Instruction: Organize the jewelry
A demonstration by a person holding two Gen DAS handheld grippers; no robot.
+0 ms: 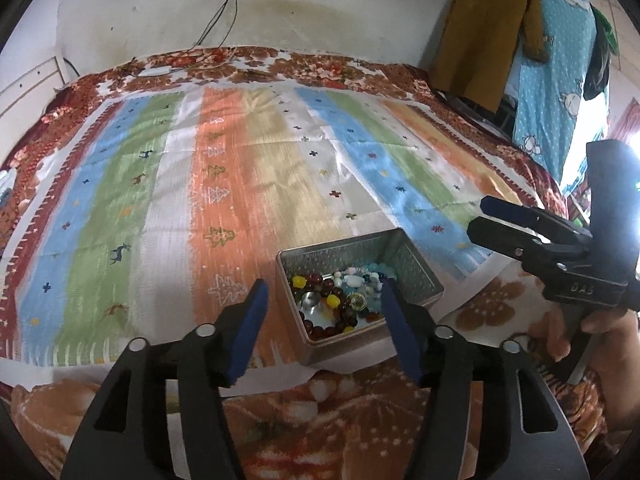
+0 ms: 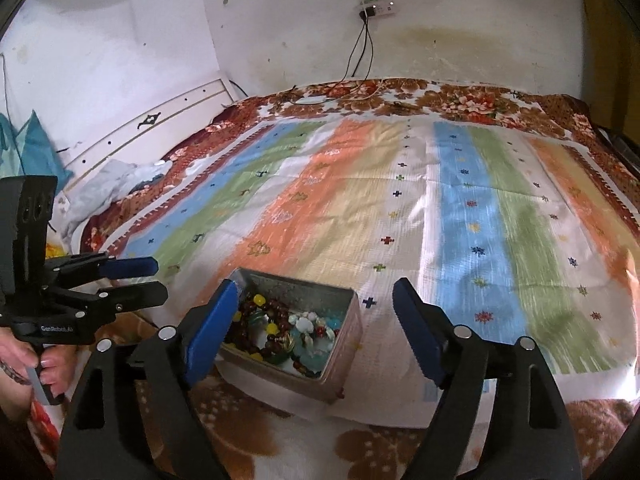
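Both hand-held grippers were spread wide and empty: the left hand-held gripper [image 1: 322,308] hung just over the tin [image 1: 416,264], the right hand-held gripper [image 2: 316,312] just short of it. All the beads [image 2: 280,336] lay tangled inside the tin on the bed; sorting seemingly hadn't begun

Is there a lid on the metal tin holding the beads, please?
No, the metal tin stands open on the striped cloth, with the loose beads plainly visible inside it and no lid over them.
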